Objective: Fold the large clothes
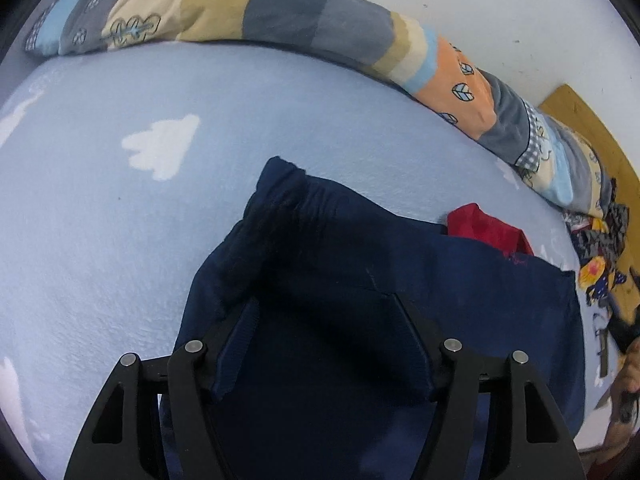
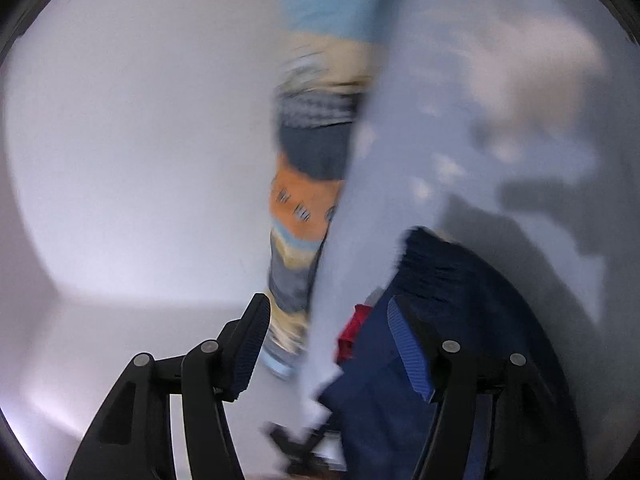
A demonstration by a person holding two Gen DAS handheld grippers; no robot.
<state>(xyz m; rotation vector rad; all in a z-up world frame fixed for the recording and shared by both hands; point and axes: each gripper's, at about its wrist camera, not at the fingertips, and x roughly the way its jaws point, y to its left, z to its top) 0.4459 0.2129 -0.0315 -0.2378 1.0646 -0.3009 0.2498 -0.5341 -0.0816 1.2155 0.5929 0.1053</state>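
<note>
A dark navy garment lies folded on the light blue bed sheet, with a ribbed cuff end pointing away from me. My left gripper hovers right over it, fingers spread wide with nothing between them. A red cloth shows from under the garment's far right edge. In the blurred right wrist view, my right gripper is open and tilted, with the navy garment and a bit of the red cloth by its right finger.
A long patchwork bolster lies along the white wall at the bed's far side. A heap of patterned clothes and a wooden board are at the right. White cloud prints mark the sheet.
</note>
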